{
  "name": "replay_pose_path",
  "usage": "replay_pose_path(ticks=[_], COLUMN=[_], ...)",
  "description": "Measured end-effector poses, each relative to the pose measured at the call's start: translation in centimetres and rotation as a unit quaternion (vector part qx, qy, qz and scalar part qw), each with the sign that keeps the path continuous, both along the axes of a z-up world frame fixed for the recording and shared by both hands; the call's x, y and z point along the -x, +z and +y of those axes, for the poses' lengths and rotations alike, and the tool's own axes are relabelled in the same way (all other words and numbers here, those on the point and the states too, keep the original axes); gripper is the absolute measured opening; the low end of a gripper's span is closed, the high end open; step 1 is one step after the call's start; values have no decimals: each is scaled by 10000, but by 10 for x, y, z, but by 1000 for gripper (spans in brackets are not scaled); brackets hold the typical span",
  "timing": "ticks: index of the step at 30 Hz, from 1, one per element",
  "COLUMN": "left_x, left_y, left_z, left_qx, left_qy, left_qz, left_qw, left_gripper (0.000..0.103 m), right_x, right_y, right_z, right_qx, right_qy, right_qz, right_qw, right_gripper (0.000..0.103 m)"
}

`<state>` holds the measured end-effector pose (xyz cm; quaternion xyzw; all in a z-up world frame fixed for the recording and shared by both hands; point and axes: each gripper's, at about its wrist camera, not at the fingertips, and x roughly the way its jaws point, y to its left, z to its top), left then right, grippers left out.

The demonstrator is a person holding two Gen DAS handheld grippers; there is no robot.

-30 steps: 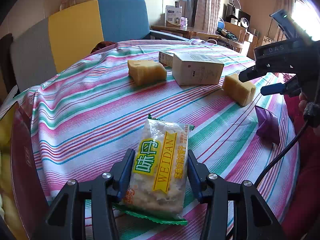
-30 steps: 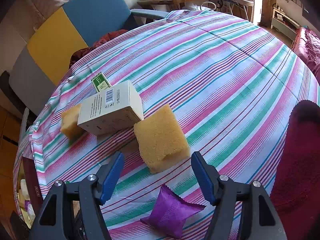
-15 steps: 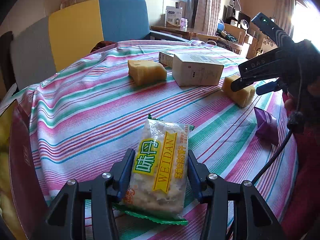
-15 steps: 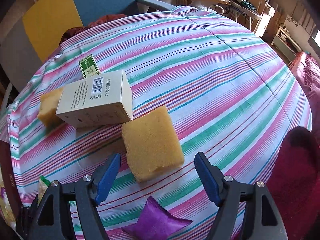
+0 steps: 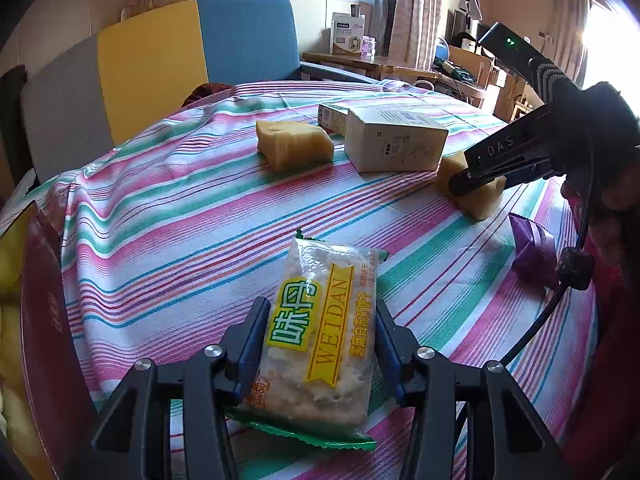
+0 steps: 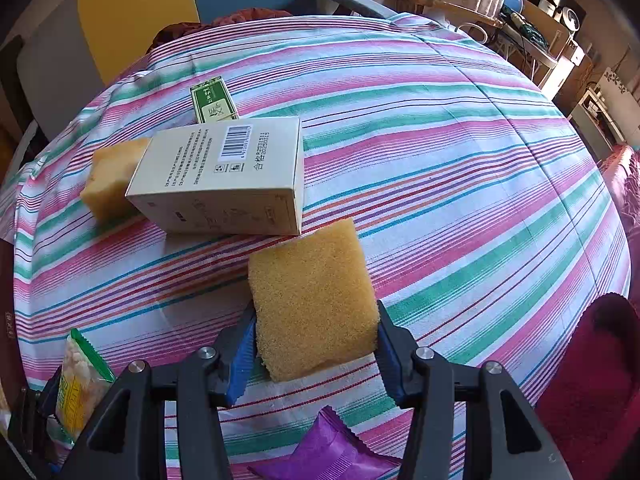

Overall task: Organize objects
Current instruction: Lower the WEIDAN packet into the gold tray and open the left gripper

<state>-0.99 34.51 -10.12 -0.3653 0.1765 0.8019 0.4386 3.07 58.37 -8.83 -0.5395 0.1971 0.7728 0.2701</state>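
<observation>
My left gripper [image 5: 318,344] is shut on a clear cracker packet [image 5: 320,328] with a yellow WEIDAN label, held low over the striped tablecloth [image 5: 180,216]. My right gripper [image 6: 314,344] is shut on the near end of a yellow sponge [image 6: 312,296] that rests on the cloth; it also shows in the left wrist view [image 5: 476,196]. A white box [image 6: 224,176] lies just behind the sponge. A second sponge [image 6: 110,176] sits left of the box, and a small green box [image 6: 212,104] lies beyond it. A purple sachet [image 6: 328,452] lies under my right gripper.
A round table [image 6: 460,160] fills both views. A dark red box [image 5: 48,340] with yellow items stands at the table's left edge. A grey, yellow and blue chair back [image 5: 160,60] stands behind the table. A dark red cloth [image 6: 592,380] is at the right.
My right gripper has moved down and forward onto the near sponge and closed its jaws on it. My left gripper keeps holding the cracker packet in the same place.
</observation>
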Motion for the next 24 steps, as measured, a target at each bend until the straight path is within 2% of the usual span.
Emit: replay_pose_path(ticks=[6, 9, 17, 24], left_x=[1, 2, -24, -26], left_y=[3, 8, 43, 66], left_z=[-2, -7, -17, -46], left_qx=[8, -76, -323, -391], left_qy=[111, 296, 153, 494], left_qz=[-26, -191, 123, 168], left_qw=[9999, 9993, 9993, 9979], left_gripper=[49, 49, 49, 49], right_x=[0, 0, 5, 13], right_y=[0, -1, -2, 4], right_z=[3, 5, 4, -9], right_qx=[-5, 10, 19, 42], right_qy=[29, 54, 100, 484], right_qz=[34, 49, 70, 318], right_qw=[10000, 10000, 9999, 9983], right_gripper=[53, 53, 53, 53])
